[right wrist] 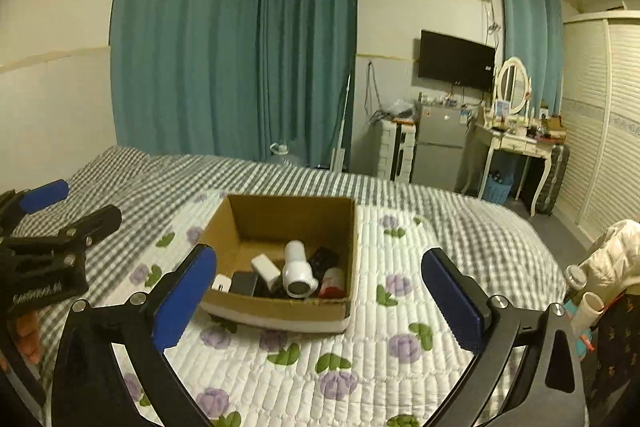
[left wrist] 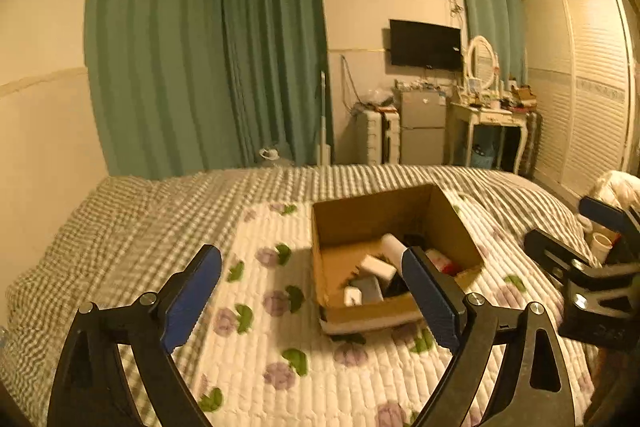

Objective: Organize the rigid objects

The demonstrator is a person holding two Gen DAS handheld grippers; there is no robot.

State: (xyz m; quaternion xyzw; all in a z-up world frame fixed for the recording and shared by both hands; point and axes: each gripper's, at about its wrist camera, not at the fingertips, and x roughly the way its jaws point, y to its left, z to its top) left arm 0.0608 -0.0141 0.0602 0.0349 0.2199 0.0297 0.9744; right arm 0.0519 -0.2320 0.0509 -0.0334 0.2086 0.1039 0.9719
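An open cardboard box point(right wrist: 276, 215) sits on the bed's floral quilt point(right wrist: 360, 355); it also shows in the left wrist view point(left wrist: 372, 215). Inside lie a white cylindrical device point(right wrist: 297, 269), a white block point(right wrist: 265, 266), a small white charger point(right wrist: 221, 283), a black box point(right wrist: 244, 283), a black remote point(right wrist: 323, 259) and a red-and-white can point(right wrist: 333, 282). My right gripper point(right wrist: 318, 297) is open and empty, just in front of the box. My left gripper point(left wrist: 312, 297) is open and empty, left of and before the box. Each gripper shows in the other's view, at the edges point(right wrist: 60, 227) point(left wrist: 592, 259).
The bed has a grey checked cover point(right wrist: 460, 211). Teal curtains point(right wrist: 240, 47) hang behind. A small fridge point(right wrist: 438, 143), dressing table with mirror point(right wrist: 516, 139), wall TV point(right wrist: 456, 59) and a louvred wardrobe point(right wrist: 608, 131) stand at the right. A white jacket and bottles point(right wrist: 580, 279) sit at the bed's right.
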